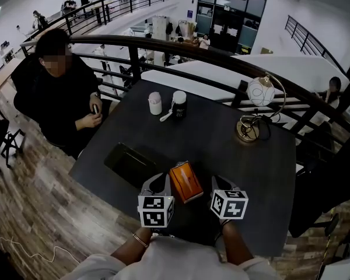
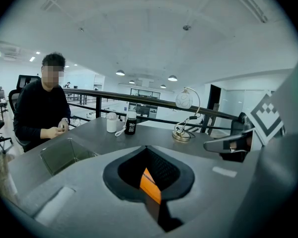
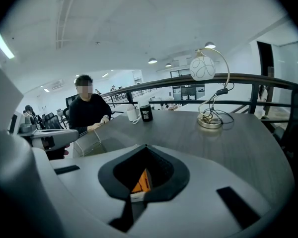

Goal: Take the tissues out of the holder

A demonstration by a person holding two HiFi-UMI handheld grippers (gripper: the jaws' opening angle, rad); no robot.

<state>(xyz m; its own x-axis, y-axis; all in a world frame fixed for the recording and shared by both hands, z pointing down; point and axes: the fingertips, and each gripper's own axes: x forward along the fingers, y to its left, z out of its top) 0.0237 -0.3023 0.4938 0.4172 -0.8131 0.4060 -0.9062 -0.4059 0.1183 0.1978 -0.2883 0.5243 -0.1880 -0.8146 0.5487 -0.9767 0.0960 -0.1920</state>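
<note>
Two jaw pairs: left hand-held gripper (image 1: 158, 184) and right hand-held gripper (image 1: 221, 185), each closed together.
Tissue pack (image 1: 185, 181): orange, on surface (image 1: 221, 136), between both.

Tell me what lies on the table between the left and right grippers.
An orange pack, on the dark table between the left gripper and the right gripper; the head view shows it.

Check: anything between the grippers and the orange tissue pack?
Nothing visible. The tissue pack lies on the table directly between the left gripper and right gripper, showing past each one's closed jaws. The clear tray sits off left; the lamp stands far behind.
</note>
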